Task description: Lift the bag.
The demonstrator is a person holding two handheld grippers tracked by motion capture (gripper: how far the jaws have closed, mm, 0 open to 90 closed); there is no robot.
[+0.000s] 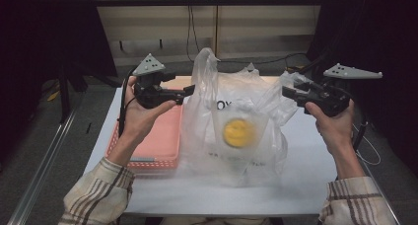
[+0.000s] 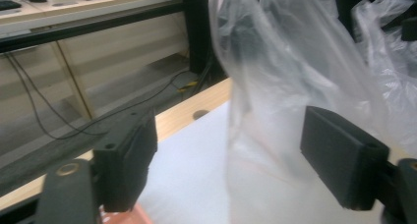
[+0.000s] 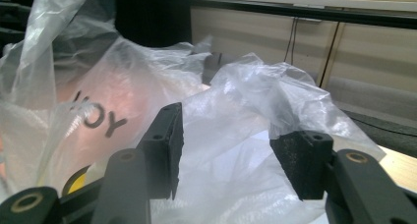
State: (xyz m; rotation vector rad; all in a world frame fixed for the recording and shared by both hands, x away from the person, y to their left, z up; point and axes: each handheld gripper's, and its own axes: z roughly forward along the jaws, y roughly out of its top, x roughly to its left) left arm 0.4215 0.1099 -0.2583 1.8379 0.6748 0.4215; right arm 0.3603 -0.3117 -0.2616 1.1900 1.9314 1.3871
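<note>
Standing between the two tongs, the thin plastic bag (image 1: pixel 236 121) rests on the white surface (image 1: pixel 305 180) with a yellow round object (image 1: pixel 240 132) inside, its handles loose. The left tongs (image 1: pixel 190 90) are released, jaws apart with a bag handle (image 2: pixel 275 62) rising in the gap but not pinched. The right tongs (image 1: pixel 286 92) are also released, their pads clear of the crumpled handle (image 3: pixel 275 86) just ahead. With nothing gripping it, the bag's mouth may slump shut, and a careless re-grasp could snag film and tip the bag toward the pink basket (image 1: pixel 153 141) below the left tongs.
</note>
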